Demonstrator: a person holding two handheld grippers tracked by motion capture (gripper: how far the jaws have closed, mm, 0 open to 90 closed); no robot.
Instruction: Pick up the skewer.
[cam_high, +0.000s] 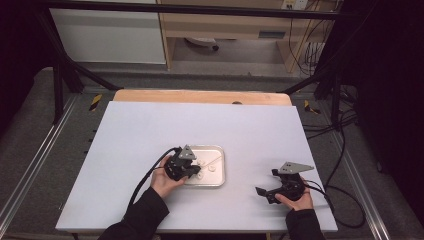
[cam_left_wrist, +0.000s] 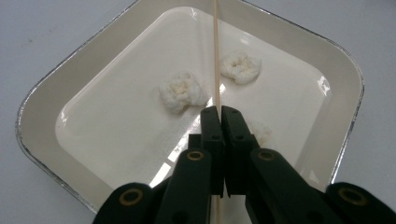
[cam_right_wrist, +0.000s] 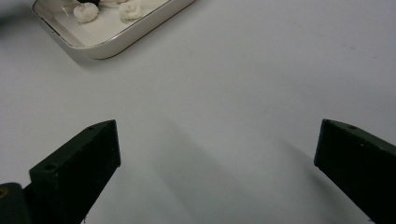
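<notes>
A shallow cream tray (cam_left_wrist: 42, 100) with a silver rim lies on the white table and holds three white fluffy lumps: one (cam_left_wrist: 182, 91), another (cam_left_wrist: 240, 66), and a third (cam_left_wrist: 262, 131) partly behind my jaw. My left gripper (cam_left_wrist: 219, 111) is over the tray, shut on a thin wooden stick (cam_left_wrist: 215, 56) that runs on past the jaws across the tray. In the high view the left gripper (cam_high: 194, 172) sits at the tray's (cam_high: 222, 172) near left corner. My right gripper (cam_high: 267, 182) rests low over the bare table at the right. It stands open (cam_right_wrist: 218, 128) with nothing between its jaws.
The right gripper view has the tray (cam_right_wrist: 121, 39) with two lumps at its top left. A wooden strip (cam_high: 200, 96) borders the table's far edge. Black cables (cam_high: 345, 195) trail off the right side. Metal frame rails flank the table.
</notes>
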